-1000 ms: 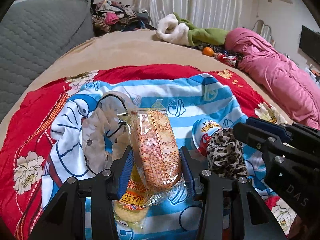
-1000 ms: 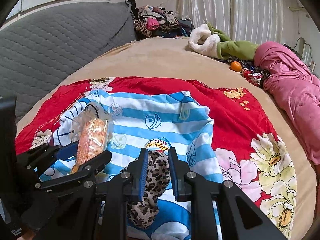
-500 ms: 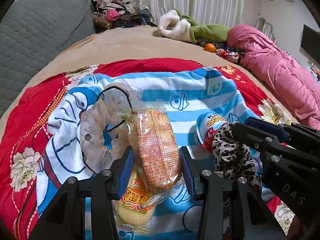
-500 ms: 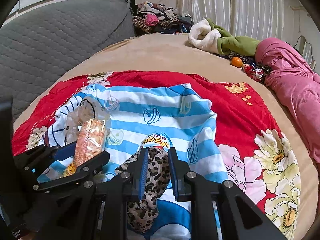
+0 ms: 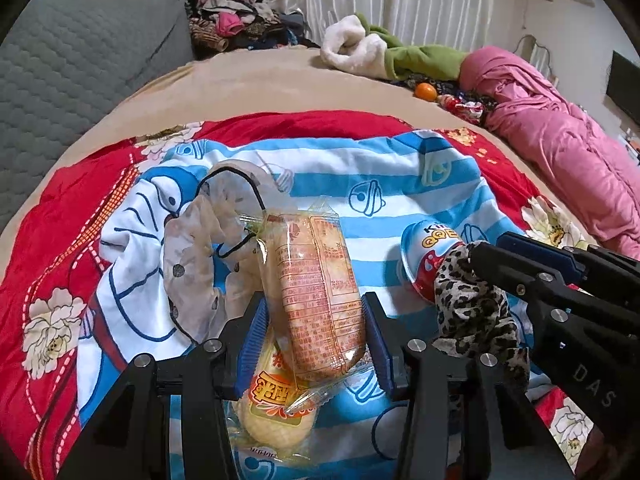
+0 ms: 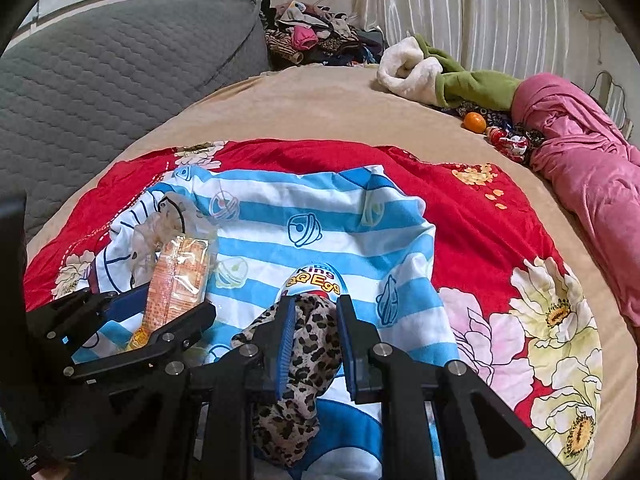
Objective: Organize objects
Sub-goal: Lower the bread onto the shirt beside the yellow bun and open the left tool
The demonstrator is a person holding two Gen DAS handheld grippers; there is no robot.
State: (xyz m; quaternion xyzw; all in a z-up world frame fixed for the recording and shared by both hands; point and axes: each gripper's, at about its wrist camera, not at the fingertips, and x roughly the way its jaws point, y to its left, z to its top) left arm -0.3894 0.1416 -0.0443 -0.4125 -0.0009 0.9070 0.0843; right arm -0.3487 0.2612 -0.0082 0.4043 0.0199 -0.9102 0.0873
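So it's a bed (image 6: 320, 108) with a tan sheet, red floral quilt (image 6: 480, 232) and blue-striped blanket (image 5: 380, 176). Left claw (image 5: 316, 332) is opening around a snack packet (image 5: 316, 280); right claw (image 6: 316, 340) pinches a leopard-print cloth (image 6: 308, 360) near the middle. Pink bedding (image 5: 560, 140) far right.

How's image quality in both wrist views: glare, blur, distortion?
Left wrist: strong fisheye bending with black corners; glare on the clear snack wrapper hides some of its print; foreground sharp. Right wrist: same bending and dark corners; leopard-print cloth crisp; curtain bright but not blown out. No motion blur in either view.
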